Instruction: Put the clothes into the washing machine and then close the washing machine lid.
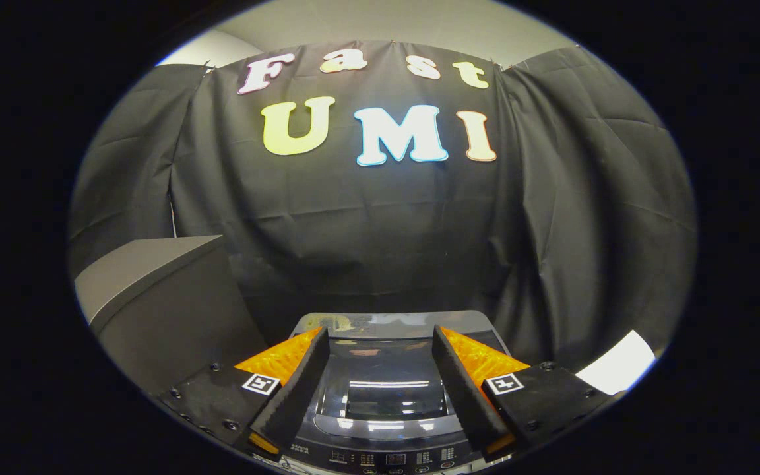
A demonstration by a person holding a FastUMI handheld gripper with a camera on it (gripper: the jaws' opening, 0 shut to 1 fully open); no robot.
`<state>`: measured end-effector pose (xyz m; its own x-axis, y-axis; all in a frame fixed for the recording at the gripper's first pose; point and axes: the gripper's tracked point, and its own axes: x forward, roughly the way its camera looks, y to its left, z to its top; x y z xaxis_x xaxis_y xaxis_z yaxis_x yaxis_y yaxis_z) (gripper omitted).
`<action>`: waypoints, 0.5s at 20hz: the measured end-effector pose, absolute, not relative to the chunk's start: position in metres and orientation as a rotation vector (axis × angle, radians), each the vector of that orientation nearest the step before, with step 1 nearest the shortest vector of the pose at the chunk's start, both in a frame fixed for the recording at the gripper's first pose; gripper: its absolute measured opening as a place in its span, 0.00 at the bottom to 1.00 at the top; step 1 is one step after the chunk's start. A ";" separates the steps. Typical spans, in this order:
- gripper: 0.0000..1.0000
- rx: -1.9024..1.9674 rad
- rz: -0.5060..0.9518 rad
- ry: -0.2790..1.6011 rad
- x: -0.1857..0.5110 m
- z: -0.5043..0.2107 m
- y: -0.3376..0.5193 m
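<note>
A dark top-loading washing machine [327,324] stands below me against the black cloth wall. Its glossy lid [383,389] lies flat over the tub and mirrors the ceiling lights. A control panel [386,456] with small buttons runs along the machine's near edge. My gripper [379,328] hovers above the lid, open, with nothing between its fingers. The lid shows through the wide gap between them.
A grey box-like cabinet [156,290] stands just left of the machine, taller than its top. A white flat patch [617,369] lies low beyond the right finger. The black cloth wall [380,231] hangs close behind the machine.
</note>
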<state>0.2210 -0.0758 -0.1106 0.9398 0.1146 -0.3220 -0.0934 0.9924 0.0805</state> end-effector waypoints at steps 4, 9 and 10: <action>0.98 0.065 0.109 0.334 0.214 -0.112 -0.072; 0.98 0.067 0.105 0.288 0.200 -0.083 -0.071; 0.98 0.062 0.104 0.275 0.194 -0.074 -0.072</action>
<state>0.1944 -0.0718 -0.0745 0.9572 0.1104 -0.2676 -0.0935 0.9928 0.0752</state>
